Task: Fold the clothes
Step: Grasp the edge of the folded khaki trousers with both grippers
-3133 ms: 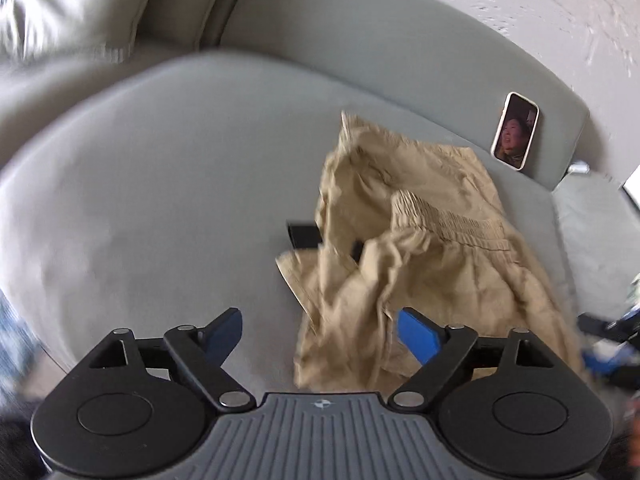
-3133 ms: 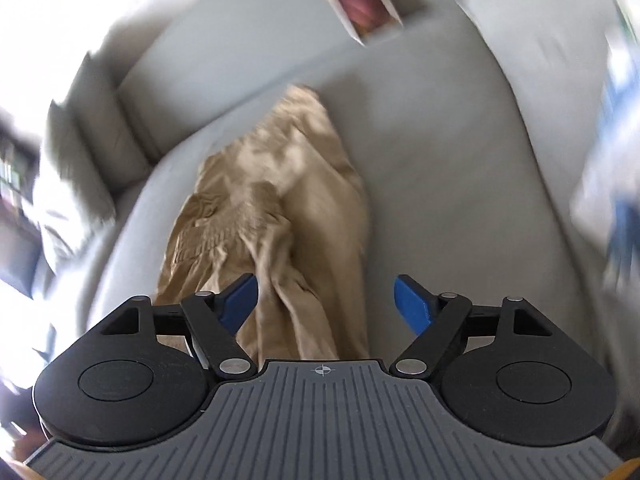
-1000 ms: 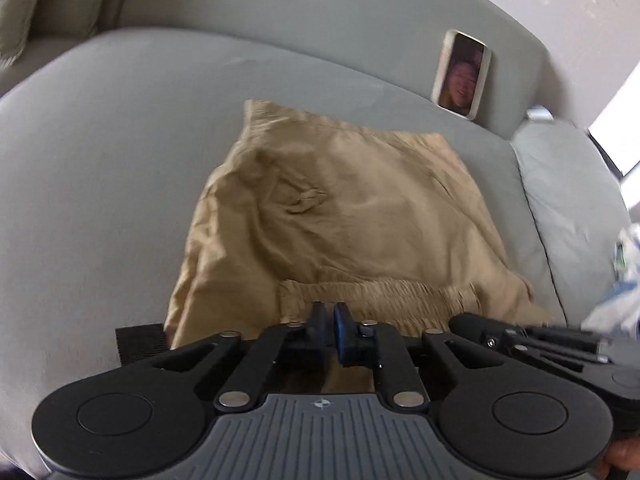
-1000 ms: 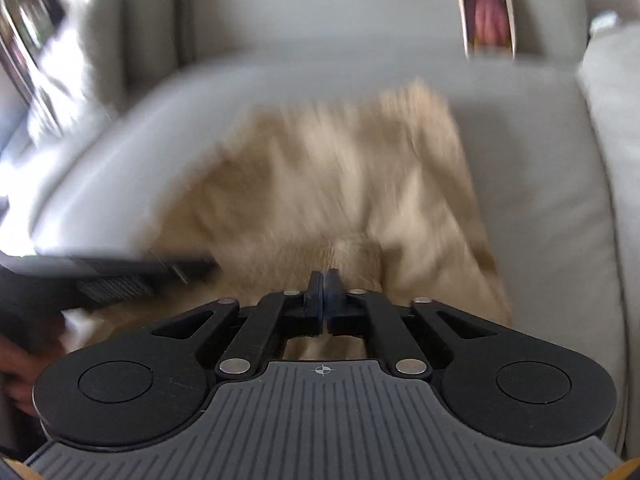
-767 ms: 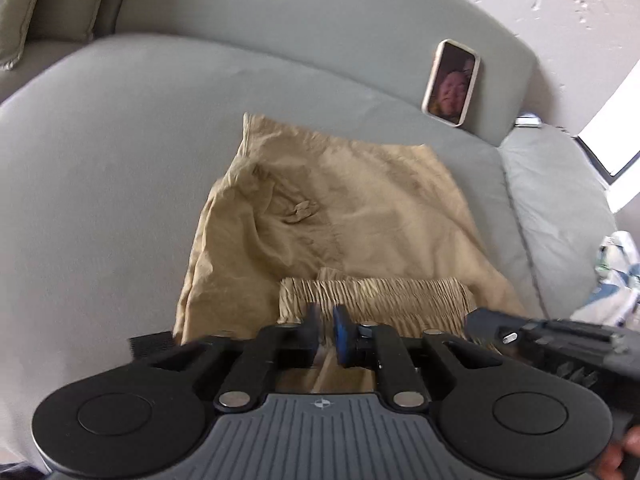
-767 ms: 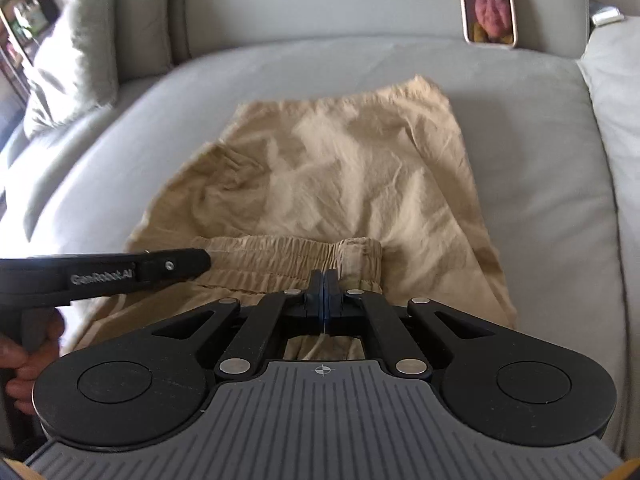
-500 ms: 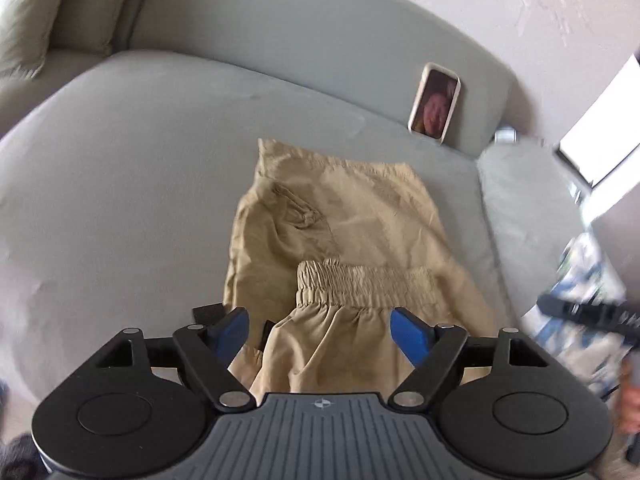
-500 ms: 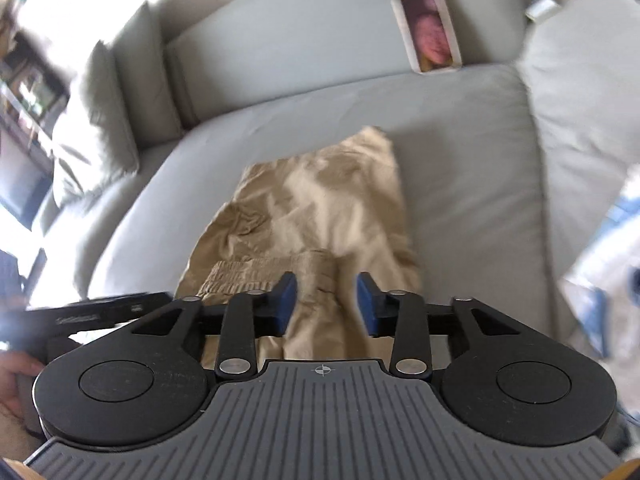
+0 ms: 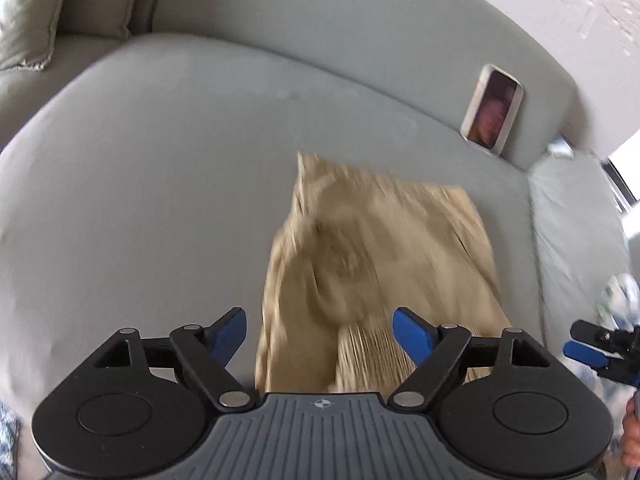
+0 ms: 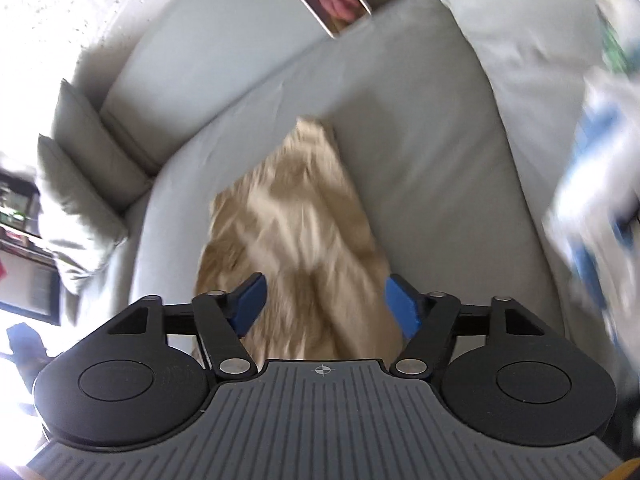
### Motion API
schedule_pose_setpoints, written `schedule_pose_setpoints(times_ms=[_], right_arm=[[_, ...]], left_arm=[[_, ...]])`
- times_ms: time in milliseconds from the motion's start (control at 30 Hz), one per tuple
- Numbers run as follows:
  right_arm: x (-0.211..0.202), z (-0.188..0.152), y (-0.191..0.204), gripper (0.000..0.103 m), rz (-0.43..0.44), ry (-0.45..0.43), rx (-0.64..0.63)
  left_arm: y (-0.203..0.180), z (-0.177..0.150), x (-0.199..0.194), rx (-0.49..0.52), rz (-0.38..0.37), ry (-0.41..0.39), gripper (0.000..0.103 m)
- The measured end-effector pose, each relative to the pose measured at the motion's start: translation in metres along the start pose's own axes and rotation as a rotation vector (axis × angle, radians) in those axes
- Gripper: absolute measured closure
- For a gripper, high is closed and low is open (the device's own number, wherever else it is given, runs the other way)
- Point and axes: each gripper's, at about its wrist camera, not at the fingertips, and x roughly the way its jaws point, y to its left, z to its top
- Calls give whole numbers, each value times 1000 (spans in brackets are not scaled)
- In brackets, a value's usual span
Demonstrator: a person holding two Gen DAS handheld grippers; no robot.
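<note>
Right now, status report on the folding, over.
Left tongs and right tongs opening, nothing between them. Tan shorts lying on sofa cushion. Nothing in the way.

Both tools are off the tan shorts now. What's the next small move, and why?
Probably bring the left tool down to the near left edge of the tan shorts to start another fold. Both tools are opening with nothing pinched, the right tool too, and the shorts lie loose and only partly folded on the grey couch seat, waistband end nearest.
</note>
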Motion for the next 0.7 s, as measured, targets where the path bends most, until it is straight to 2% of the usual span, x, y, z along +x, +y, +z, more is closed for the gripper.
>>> schedule_pose_setpoints(times_ms=[67, 233, 367, 500, 633, 700], right_arm=[[23, 14, -3, 30, -3, -26, -25], [88, 47, -23, 30, 49, 1, -19], [119, 62, -40, 30, 92, -21, 19], [140, 75, -60, 33, 192, -21, 107], [160, 89, -79, 44, 287, 19, 189], [171, 96, -83, 45, 327, 56, 208]], left_arm=[[5, 14, 21, -12, 7, -14, 24], [31, 39, 71, -112, -31, -12, 24], [48, 51, 100, -158, -142, 37, 28], [59, 60, 123, -171, -242, 100, 28], [63, 68, 136, -170, -344, 154, 28], [60, 70, 141, -172, -384, 168, 28]])
